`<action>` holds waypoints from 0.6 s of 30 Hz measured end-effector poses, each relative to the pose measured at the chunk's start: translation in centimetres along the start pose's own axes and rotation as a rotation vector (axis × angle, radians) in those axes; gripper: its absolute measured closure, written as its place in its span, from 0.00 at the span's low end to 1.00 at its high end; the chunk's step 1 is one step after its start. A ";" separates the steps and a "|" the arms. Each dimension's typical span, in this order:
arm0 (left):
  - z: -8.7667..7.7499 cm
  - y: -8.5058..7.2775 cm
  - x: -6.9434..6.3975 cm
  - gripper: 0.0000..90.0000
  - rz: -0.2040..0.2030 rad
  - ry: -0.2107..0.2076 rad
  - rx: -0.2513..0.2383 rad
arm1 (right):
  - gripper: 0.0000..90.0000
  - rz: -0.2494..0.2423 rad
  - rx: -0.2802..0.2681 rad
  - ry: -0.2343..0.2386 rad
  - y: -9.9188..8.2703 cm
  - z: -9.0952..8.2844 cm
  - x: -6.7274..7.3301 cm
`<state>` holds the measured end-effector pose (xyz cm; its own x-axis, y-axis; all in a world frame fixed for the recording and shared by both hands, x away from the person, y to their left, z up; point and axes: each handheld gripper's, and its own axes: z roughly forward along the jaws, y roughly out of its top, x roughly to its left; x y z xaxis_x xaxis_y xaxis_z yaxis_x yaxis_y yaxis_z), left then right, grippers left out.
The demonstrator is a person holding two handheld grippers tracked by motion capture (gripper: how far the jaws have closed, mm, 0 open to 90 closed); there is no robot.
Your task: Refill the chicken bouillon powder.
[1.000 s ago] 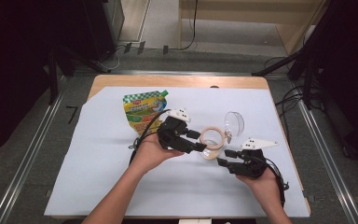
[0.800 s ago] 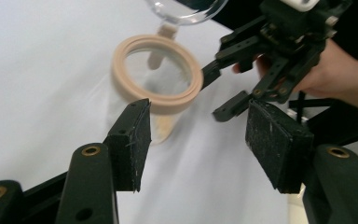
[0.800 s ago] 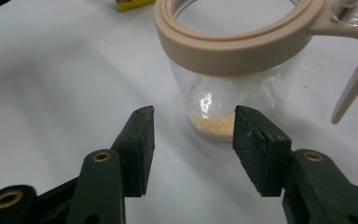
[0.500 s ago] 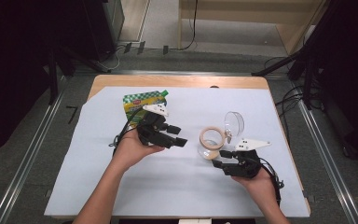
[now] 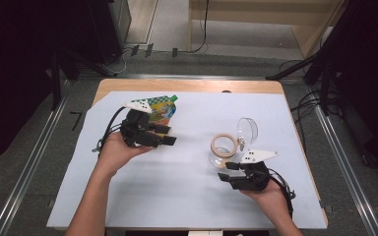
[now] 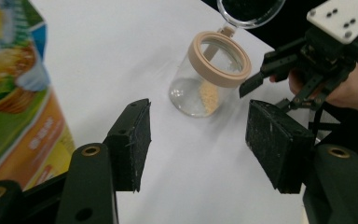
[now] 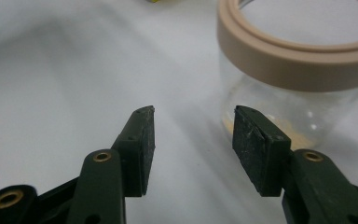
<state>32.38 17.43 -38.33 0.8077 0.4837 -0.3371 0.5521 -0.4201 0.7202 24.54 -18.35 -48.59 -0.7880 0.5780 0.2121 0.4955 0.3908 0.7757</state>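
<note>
A white sheet (image 5: 177, 196) covers the table; the open jar (image 5: 225, 150) stands right of centre, hinged lid (image 5: 246, 131) tipped back for access, a few crumbs inside; the right gripper (image 5: 225, 171) waits just beside it, half open, empty; the left gripper (image 5: 170, 135) is open, empty, beside the snack pouch (image 5: 161, 110).

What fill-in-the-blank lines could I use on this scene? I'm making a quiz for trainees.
1. The jar has a beige rim, and its hinged lid stands ____.
2. The left gripper is beside the colourful ____, far from the jar.
3. The right gripper has nothing between its open jaws; the jar stands just ____ them.
4. A few yellowish crumbs lie at the ____ of the jar.

Missing words: open; pouch; beyond; bottom
</note>
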 end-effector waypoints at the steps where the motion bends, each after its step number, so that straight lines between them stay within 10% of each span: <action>1: -0.2 -0.1 0.1 0.45 -0.003 0.011 -0.002 | 0.56 -0.009 -0.001 0.009 0.0 0.2 0.1; 18: -4.9 -1.8 2.1 0.46 -0.062 0.107 -0.043 | 0.55 -0.034 0.008 0.067 0.5 1.3 1.1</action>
<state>32.09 22.97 -37.32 0.7447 0.5874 -0.3169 0.5889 -0.3547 0.7262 24.37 -16.54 -48.76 -0.8267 0.5155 0.2255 0.4712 0.4152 0.7782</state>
